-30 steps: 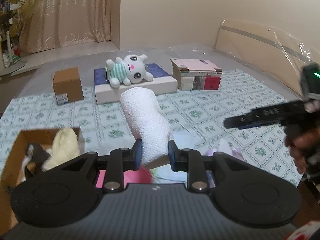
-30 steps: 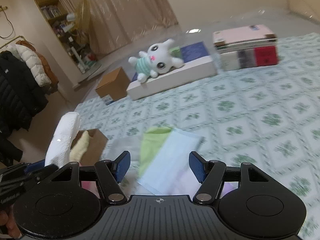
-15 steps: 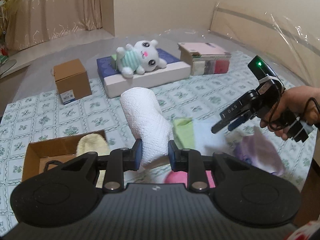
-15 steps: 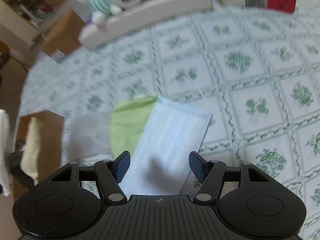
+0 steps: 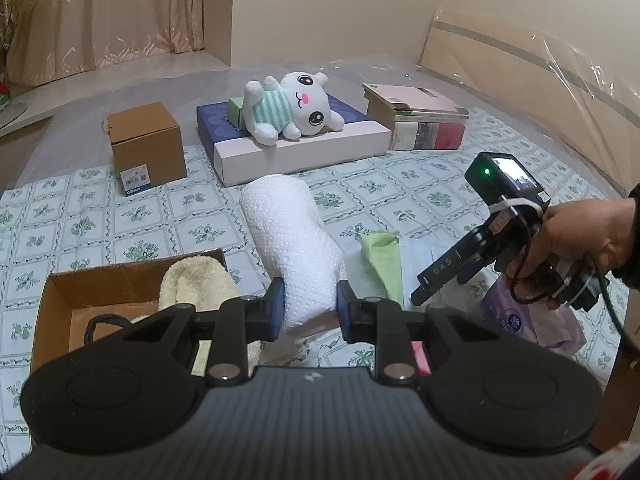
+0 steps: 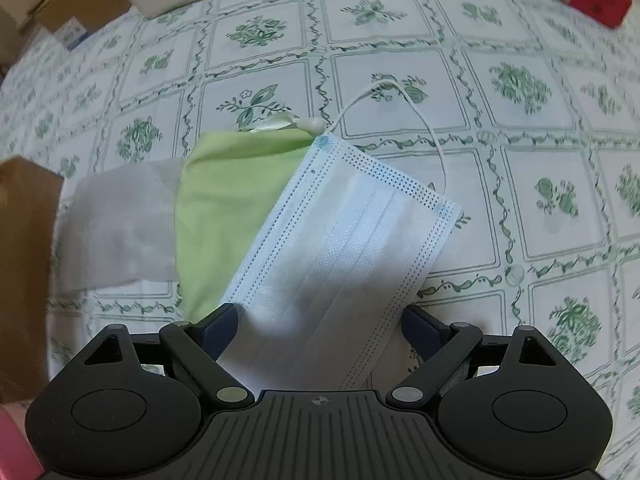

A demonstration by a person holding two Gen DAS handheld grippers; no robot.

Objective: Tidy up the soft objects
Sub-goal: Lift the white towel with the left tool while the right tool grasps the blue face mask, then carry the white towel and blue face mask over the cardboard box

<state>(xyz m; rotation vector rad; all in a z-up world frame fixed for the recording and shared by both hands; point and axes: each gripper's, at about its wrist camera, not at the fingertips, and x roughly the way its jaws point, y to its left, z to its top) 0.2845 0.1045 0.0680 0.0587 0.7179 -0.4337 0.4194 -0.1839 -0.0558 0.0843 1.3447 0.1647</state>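
Clamping paper towel roll (image 5: 296, 248): left gripper (image 5: 310, 312) | right gripper (image 6: 318, 326) spread wide over face mask (image 6: 344, 256) | green cloth (image 6: 224, 208) underneath

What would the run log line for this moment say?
left gripper: shut on paper towel roll | right gripper: open over face mask | box: holds cream plush

A mask (image 6: 344, 240) lies partly on a cloth (image 6: 228, 196), right of an open box (image 5: 100, 304).

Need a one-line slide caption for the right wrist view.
Right gripper, jaws open, poised over a blue face mask overlapping a green cloth on the floral sheet.
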